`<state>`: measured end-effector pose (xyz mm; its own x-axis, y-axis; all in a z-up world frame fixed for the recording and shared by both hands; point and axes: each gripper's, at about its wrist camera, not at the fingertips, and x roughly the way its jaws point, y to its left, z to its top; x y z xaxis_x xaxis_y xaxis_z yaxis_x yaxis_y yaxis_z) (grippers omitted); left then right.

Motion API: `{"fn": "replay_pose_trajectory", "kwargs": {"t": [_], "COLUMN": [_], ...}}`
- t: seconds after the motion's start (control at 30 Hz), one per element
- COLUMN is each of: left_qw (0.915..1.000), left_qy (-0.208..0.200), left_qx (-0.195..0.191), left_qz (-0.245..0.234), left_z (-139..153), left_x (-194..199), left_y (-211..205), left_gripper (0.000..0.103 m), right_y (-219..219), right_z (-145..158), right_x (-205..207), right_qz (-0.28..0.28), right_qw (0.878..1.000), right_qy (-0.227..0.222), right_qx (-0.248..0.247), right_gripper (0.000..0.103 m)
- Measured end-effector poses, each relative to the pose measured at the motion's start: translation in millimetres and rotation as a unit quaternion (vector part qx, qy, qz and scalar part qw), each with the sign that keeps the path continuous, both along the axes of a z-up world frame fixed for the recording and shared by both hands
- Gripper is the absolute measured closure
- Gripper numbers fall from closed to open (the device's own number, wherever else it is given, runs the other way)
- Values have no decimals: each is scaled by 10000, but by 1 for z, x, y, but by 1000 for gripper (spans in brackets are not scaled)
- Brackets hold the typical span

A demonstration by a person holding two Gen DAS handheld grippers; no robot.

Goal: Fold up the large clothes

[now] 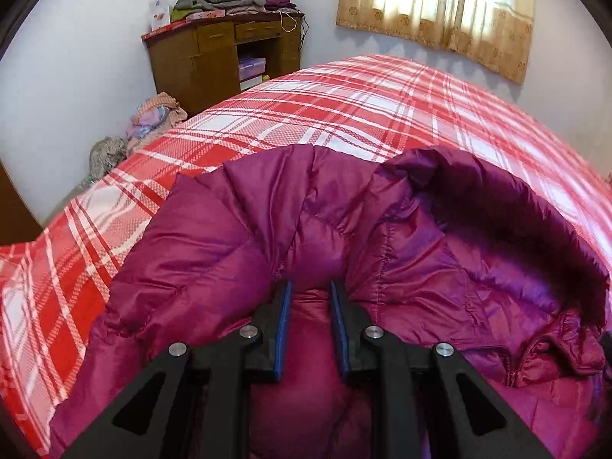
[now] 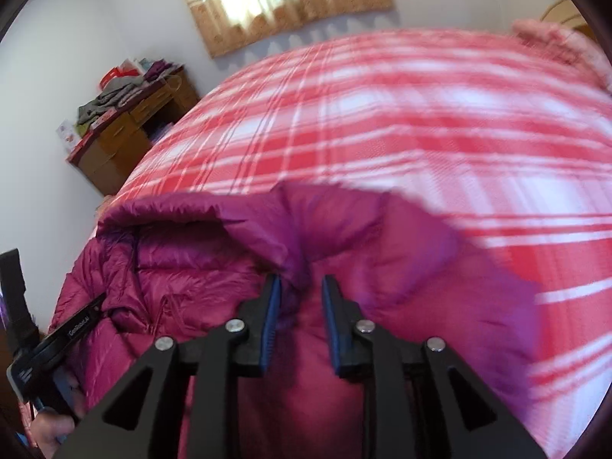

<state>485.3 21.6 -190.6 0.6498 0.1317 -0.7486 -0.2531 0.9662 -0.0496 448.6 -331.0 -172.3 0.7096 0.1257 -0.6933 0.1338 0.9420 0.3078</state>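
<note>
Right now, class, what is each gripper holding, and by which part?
The left gripper pinches a puffy fold of the purple jacket. The right gripper has jacket fabric between its fingers; whether it grips cannot be told.

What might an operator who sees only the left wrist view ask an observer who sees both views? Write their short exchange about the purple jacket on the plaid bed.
Operator: Is the right gripper at the jacket too?
Observer: Yes. Jacket fabric lies between its fingers, though I cannot tell whether the pads press on it.
Operator: Is anything else on the bed, off to my right?
Observer: A pink fluffy thing lies at the far right corner.
</note>
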Motion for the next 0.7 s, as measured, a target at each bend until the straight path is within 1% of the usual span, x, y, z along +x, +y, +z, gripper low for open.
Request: {"fn": "replay_pose_trajectory", "kwargs": {"t": [0.03, 0.07, 0.13, 0.17, 0.23, 0.27, 0.33, 0.4, 0.43, 0.47, 0.5, 0.53, 0.57, 0.63, 0.67, 0.7], "left_qw": [10000, 10000, 9999, 9999, 9999, 10000, 10000, 9999, 9997, 9993, 9987, 9975, 9966, 9948, 9942, 9932], "left_qy": [-17, -25, -14, -10, -9, -9, -13, -28, -39, -23, 37, 68, 37, -192, -367, -596], "left_qx": [6, 36, 105, 122, 105, 87, 22, -83, -132, -183, -229, -366, -486, -659, -687, -701], "left_qz": [1, 2, -3, -6, -13, -19, -39, -105, -177, -317, -452, -595, -670, -751, -743, -709], "left_z": [0, 0, 0, 0, 0, 0, 0, 1, 2, 5, 8, 15, 21, 42, 54, 71], "left_x": [-1, -1, 1, 1, 1, 2, 2, 2, 1, 0, -1, -4, -9, -18, -21, -21], "left_y": [-1, -2, -3, -4, -4, -3, -2, 0, 2, 4, 5, 8, 11, 19, 22, 25], "left_gripper": [81, 81, 81, 81, 81, 81, 81, 78, 77, 77, 77, 77, 77, 77, 77, 74], "right_y": [-3, -6, -5, 3, 16, 23, 31, 42, 48, 55, 61, 67, 71, 71, 71, 71], "right_z": [10, 27, 48, 60, 68, 66, 51, 18, 3, -14, -15, -18, -20, -20, -20, -21], "right_x": [-6, -11, -7, 5, 29, 49, 68, 77, 76, 70, 60, 53, 48, 47, 47, 47], "right_qz": [-127, -277, -336, -283, -242, -276, -282, 38, 168, 360, 489, 631, 699, 662, 659, 663], "right_qw": [9997, 9986, 9976, 9974, 9978, 9985, 9995, 9984, 9965, 9944, 9947, 9908, 9878, 9876, 9875, 9873], "right_qy": [-150, -373, -583, -633, -553, -389, -50, 566, 824, 924, 535, 351, 237, 230, 217, 200], "right_qx": [-125, -234, -178, -183, -290, -267, -152, 68, -8, -361, -734, -1143, -1368, -1406, -1417, -1427], "right_gripper": [74, 74, 74, 74, 74, 74, 74, 74, 77, 79, 79, 79, 79, 79, 79, 78]}}
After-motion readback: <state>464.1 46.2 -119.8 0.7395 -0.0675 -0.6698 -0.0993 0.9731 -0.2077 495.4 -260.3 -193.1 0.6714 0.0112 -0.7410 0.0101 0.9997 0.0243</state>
